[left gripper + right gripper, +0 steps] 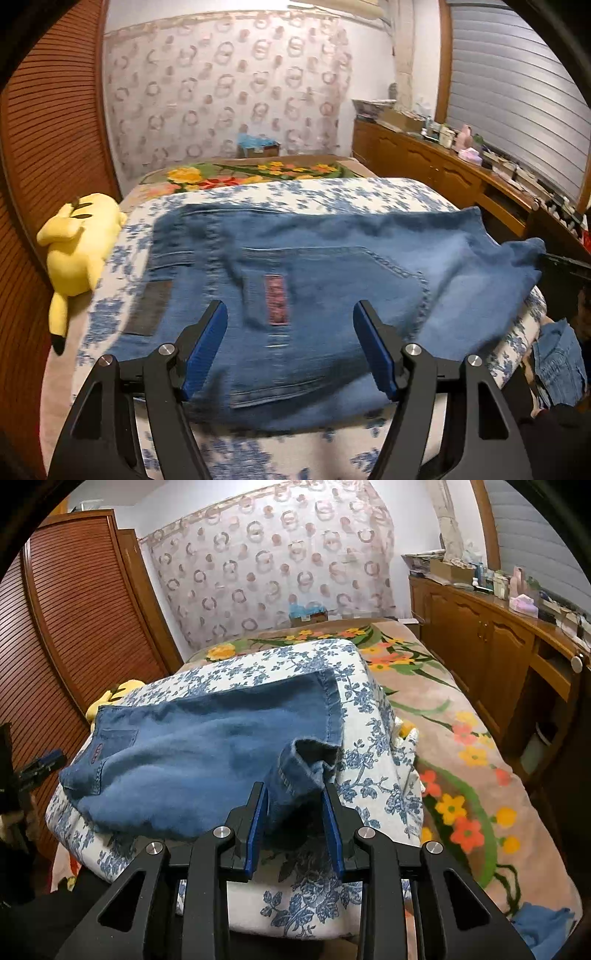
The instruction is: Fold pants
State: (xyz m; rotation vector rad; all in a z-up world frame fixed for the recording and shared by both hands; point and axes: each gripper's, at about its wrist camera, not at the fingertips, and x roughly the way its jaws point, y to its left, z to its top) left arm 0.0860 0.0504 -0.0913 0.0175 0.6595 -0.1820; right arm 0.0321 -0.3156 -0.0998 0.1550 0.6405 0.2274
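Blue jeans lie folded across a blue-and-white floral quilt, back pocket and red label up. My left gripper hovers open over the waist end, with nothing between its fingers. In the right wrist view the jeans stretch leftward, and a leg cuff stands bunched between the fingers of my right gripper. Those jaws are slightly apart and the pads look loose on the cuff. From the left wrist view, that raised cuff meets the right gripper at the right edge. The left gripper shows at the far left.
A yellow plush toy lies by the quilt's left edge, against a louvred wooden wardrobe. A flowered blanket covers the bed to the right. A cluttered wooden dresser runs along the right wall. More denim sits low beside the bed.
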